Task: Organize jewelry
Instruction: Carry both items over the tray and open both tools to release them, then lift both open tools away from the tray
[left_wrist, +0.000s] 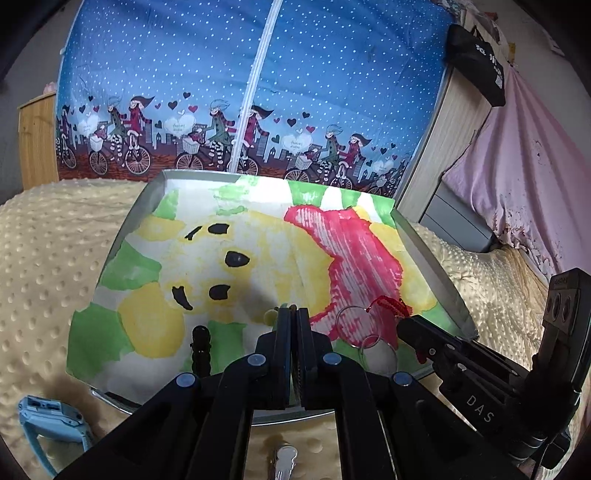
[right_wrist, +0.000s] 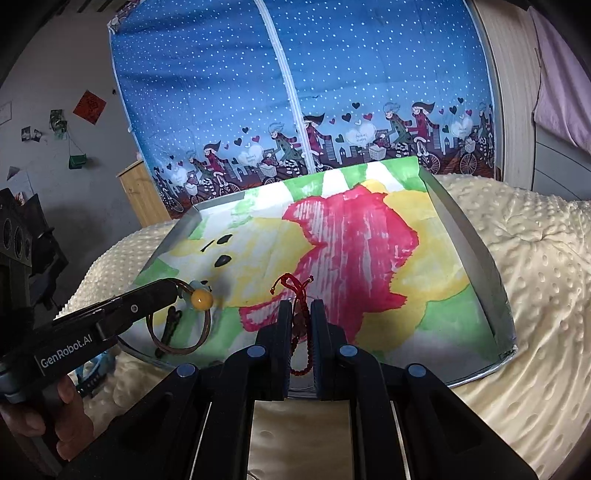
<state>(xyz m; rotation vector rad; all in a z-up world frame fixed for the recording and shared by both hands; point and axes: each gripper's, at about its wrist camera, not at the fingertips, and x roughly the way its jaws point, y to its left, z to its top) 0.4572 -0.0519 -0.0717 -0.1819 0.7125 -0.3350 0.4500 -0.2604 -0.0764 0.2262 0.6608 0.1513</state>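
Both tools are clamped on jewelry over the near end of the paper-lined metal tray (right_wrist: 469, 236) on the bed.

Left tool (right_wrist: 173, 291): pinching a thin brown cord necklace (right_wrist: 184, 345) just behind its yellow bead (right_wrist: 201, 298); the loop hangs slack below, low over the tray's near corner (contact with the paper cannot be told). A black clip-like piece (left_wrist: 201, 341) lies on the paper beside it.

Right tool (right_wrist: 300, 314): pressed shut on a red braided cord bracelet (right_wrist: 301, 332), tails sticking up past the tips, loop drooping below. In the left wrist view, clear rings (left_wrist: 356, 325) are seen just beside it.

Handling, judged: both pieces are light, limp and easily tangled. The cord is best held close to the bead or knot, where it is thickest; the bead itself is likely slippery. A hanging loop may snag on the tray rim.

Outside the tray, a blue watch (left_wrist: 51, 421) and a silver clip (left_wrist: 282, 459) lie on the blanket.
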